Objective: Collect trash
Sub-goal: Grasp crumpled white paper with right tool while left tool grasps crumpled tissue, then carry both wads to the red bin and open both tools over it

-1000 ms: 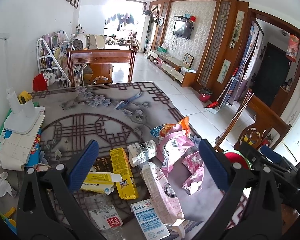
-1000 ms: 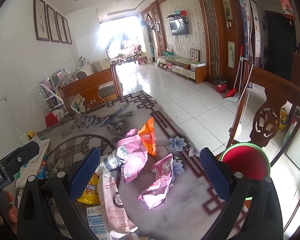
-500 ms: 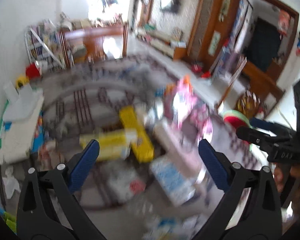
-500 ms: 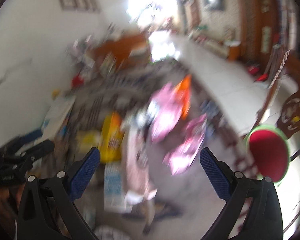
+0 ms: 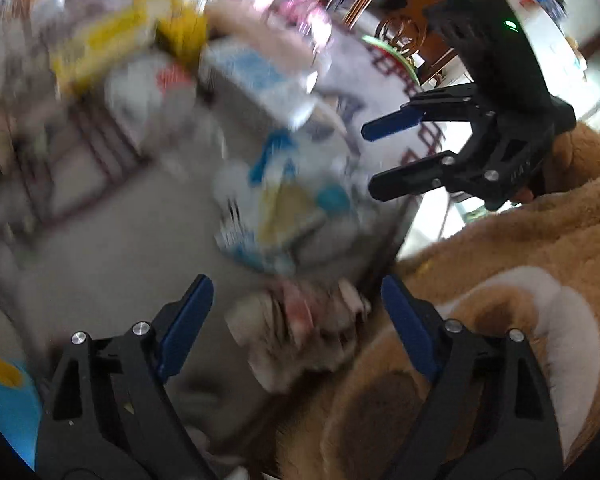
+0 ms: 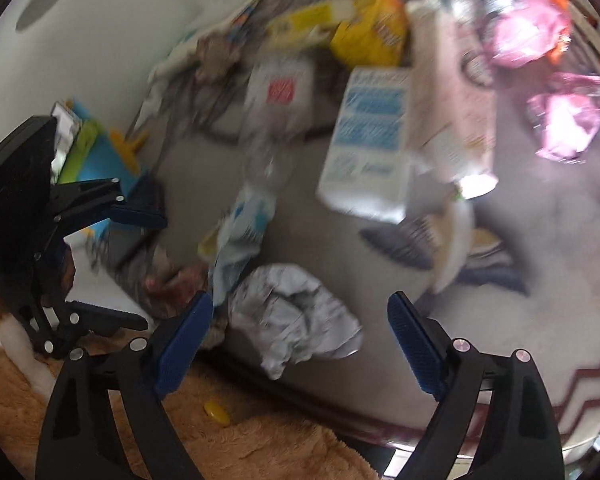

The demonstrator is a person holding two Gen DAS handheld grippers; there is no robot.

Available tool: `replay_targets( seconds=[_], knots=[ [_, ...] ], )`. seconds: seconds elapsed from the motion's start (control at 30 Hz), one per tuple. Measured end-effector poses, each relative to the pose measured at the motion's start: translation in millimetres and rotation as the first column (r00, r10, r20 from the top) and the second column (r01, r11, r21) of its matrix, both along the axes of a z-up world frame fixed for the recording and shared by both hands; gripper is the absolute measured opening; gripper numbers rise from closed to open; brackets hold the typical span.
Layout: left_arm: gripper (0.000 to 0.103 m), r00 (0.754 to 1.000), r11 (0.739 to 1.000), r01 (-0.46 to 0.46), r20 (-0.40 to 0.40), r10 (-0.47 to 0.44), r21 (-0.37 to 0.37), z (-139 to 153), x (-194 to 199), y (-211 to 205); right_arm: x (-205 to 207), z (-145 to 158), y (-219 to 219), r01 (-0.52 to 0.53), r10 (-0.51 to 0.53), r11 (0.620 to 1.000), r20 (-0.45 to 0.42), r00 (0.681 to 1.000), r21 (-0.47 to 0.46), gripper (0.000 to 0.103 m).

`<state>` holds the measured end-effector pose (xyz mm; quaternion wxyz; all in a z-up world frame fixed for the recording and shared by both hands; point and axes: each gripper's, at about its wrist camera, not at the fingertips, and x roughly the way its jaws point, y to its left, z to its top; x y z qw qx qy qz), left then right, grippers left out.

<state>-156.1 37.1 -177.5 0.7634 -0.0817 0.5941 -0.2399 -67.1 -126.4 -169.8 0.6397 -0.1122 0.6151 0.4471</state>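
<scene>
Both views are blurred by motion. My left gripper [image 5: 296,322] points down at the table's near edge, and its jaws are closing. A crumpled pinkish-white wrapper [image 5: 300,332] lies between its fingers, and the pads are clear of it. My right gripper [image 6: 300,322] hangs beside it, jaws also closing around a crumpled grey-white paper ball [image 6: 296,320] without touching it. Each gripper shows in the other's view: the right gripper [image 5: 370,162] and the left gripper [image 6: 152,270]. A crumpled blue-and-white wrapper [image 6: 240,224] lies just beyond both.
Farther back lie a blue-and-white carton [image 6: 372,140], a yellow box [image 6: 372,28], a long pale bag [image 6: 456,92] and pink wrappers [image 6: 528,32]. A person's fuzzy brown garment [image 5: 500,320] presses against the table's near edge [image 6: 340,412]. Coloured items [image 6: 100,160] sit at the left.
Both grippers have dropped and tipped down from facing the room to facing the table's near edge. Their jaws have narrowed a little. Nothing has been taken hold of.
</scene>
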Motion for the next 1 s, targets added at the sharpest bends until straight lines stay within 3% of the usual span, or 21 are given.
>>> replay_targets(
  seconds=[0.07,0.13,0.17,0.2,0.3,0.33,0.37,0.57,0.7,0.9,1.0],
  knots=[
    [0.084,0.996,0.999,-0.028,-0.091,0.024,-0.047,-17,-1,1,-4,-5,5,-0.027,0.027,1.0,-0.023,0.999,-0.012,0.085],
    [0.084,0.991,0.998,-0.035,-0.133,0.027,-0.056,-27,-1,-3,-9,-12,9,-0.051,0.05,0.998,-0.04,0.998,-0.038,0.085],
    [0.084,0.988,0.997,-0.037,-0.15,0.028,-0.06,-28,0,-5,-12,-16,11,-0.059,0.057,0.997,-0.038,0.998,-0.052,0.082],
    [0.084,0.986,0.997,-0.045,-0.162,0.034,-0.063,-32,1,-7,-14,-18,11,-0.064,0.062,0.996,-0.038,0.997,-0.061,0.068],
    [0.063,0.985,0.994,-0.069,-0.164,0.055,-0.083,-35,3,-12,-12,-19,11,-0.062,0.06,0.997,-0.041,0.997,-0.053,0.049],
    [0.044,0.985,0.994,-0.074,-0.164,0.059,-0.084,-33,4,-12,-10,-19,11,-0.056,0.055,0.998,-0.038,0.998,-0.041,0.047],
    [0.036,0.985,0.995,-0.072,-0.162,0.061,-0.065,-37,7,-14,-7,-14,7,-0.047,0.046,0.998,-0.021,0.999,-0.041,0.046],
    [0.019,0.995,0.995,-0.093,-0.049,0.092,-0.035,-17,19,-18,19,12,-14,0.088,-0.091,0.995,0.066,0.994,0.043,0.043],
    [0.019,0.982,0.982,-0.184,0.033,0.185,-0.029,-4,42,-13,41,30,-29,0.2,-0.212,0.973,0.102,0.972,0.117,0.043],
    [0.019,0.952,0.967,-0.242,0.171,0.254,-0.085,35,72,-13,67,62,-53,0.333,-0.37,0.916,0.154,0.916,0.223,0.043],
    [0.019,0.934,0.959,-0.261,0.221,0.28,-0.113,55,90,-17,80,80,-75,0.405,-0.462,0.872,0.188,0.867,0.274,0.043]
  ],
)
